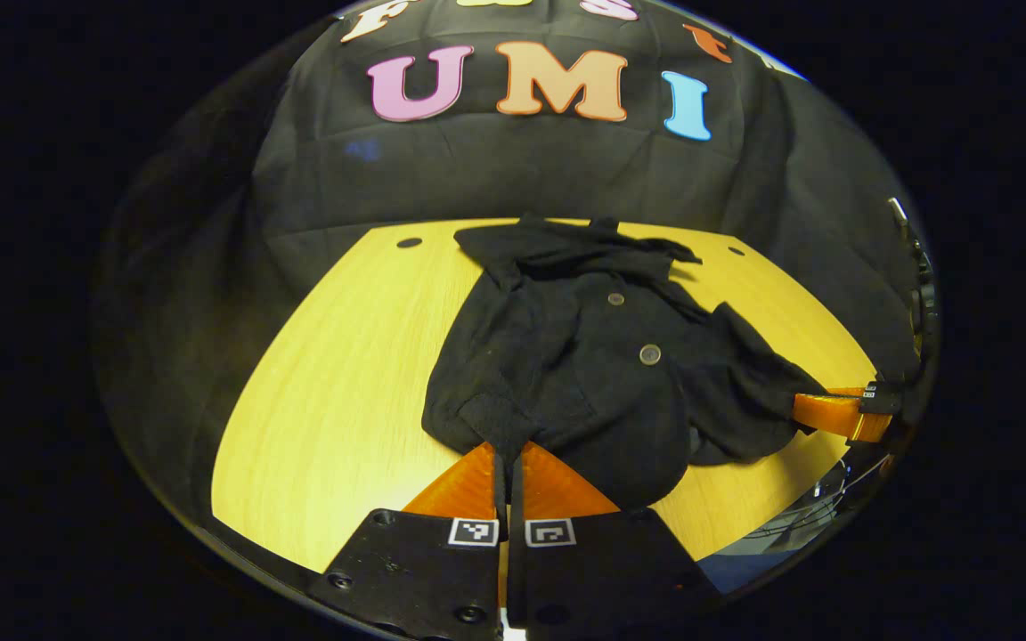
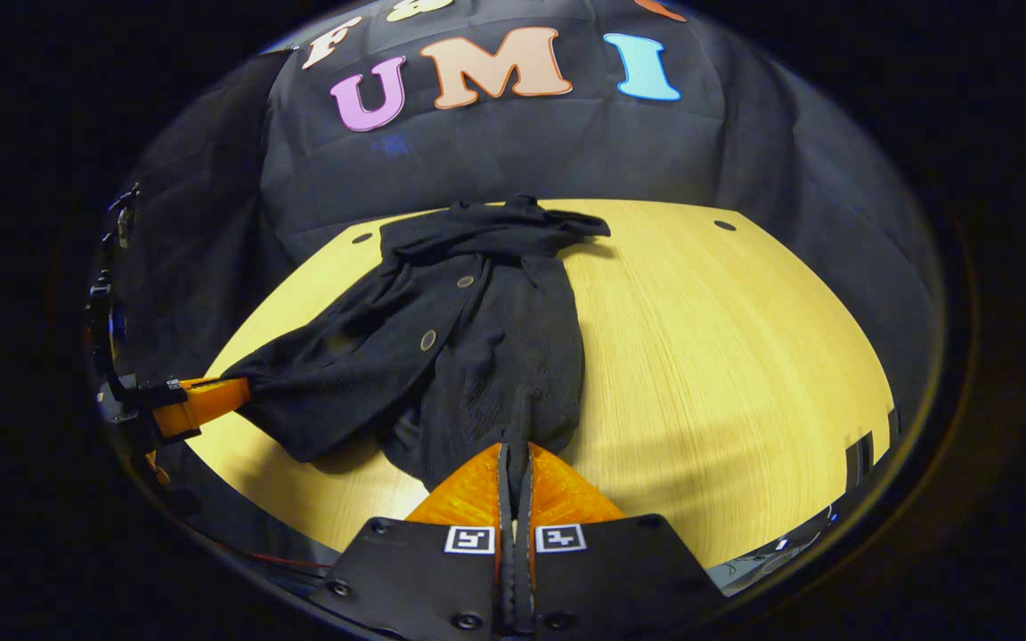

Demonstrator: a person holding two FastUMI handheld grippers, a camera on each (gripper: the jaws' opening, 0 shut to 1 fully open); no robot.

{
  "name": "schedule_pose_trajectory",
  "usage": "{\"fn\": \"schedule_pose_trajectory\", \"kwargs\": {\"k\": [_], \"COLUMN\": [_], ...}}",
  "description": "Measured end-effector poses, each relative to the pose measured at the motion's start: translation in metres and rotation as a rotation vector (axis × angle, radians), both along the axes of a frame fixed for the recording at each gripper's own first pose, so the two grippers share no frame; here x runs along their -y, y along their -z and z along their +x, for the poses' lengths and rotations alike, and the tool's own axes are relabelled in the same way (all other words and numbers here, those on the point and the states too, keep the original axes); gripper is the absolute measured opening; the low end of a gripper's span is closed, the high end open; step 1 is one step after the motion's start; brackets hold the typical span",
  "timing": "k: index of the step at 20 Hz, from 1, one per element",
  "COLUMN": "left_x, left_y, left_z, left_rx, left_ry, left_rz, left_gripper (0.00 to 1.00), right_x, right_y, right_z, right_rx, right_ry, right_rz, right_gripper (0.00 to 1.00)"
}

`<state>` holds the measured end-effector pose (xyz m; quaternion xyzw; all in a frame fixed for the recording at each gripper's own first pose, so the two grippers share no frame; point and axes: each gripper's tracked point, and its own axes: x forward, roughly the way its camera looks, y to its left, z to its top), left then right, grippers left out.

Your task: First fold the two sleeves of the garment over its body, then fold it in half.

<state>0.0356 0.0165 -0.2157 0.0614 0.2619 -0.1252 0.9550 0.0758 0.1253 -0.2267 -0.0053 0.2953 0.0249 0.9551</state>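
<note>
Both views look low across the wooden table [image 1: 326,383] toward the black cloth wall [image 1: 522,169], each from the table's near edge. The left gripper view sits close to the dark garment [image 1: 584,356] at its near left corner — the right gripper view at its near right. They share garment, table and wall.

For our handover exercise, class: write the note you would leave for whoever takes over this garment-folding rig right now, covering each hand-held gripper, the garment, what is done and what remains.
Left hand-held gripper: shut on the garment's near hem.
Right hand-held gripper: shut on the near hem at the other corner.
Garment: dark, buttoned, lying on the table, collar end bunched toward the wall.
Done: sleeves appear gathered over the body, though untidily.
Left: carry both hem corners toward the collar to fold it in half, then release.
</note>
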Motion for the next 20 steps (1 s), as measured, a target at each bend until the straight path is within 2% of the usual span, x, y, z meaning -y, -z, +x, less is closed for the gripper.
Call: {"fn": "schedule_pose_trajectory", "kwargs": {"k": [1, 2, 7, 17, 20], "left_x": [0.001, 0.002, 0.009, 0.017, 0.022], "left_y": [-0.010, -0.019, -0.064, -0.137, -0.155], "left_z": [0.002, 0.005, 0.024, 0.089, 0.110], "left_rx": [0.015, 0.027, 0.087, 0.239, 0.284], "left_ry": [0.001, -0.002, -0.006, 0.005, 0.014], "left_rz": [-0.009, -0.019, -0.067, -0.090, -0.084], "left_gripper": [0.00, 0.00, 0.00, 0.00, 0.00], "right_x": [-0.001, -0.001, -0.002, -0.003, -0.004], "right_y": [-0.007, -0.015, -0.064, -0.159, -0.180], "right_z": [0.001, 0.004, 0.025, 0.076, 0.099], "right_rx": [0.007, 0.019, 0.099, 0.271, 0.300], "right_ry": [0.003, 0.003, -0.003, -0.047, -0.045], "right_rz": [0.009, 0.016, 0.021, -0.049, -0.026], "right_gripper": [0.00, 0.03, 0.02, 0.02, 0.02]}}
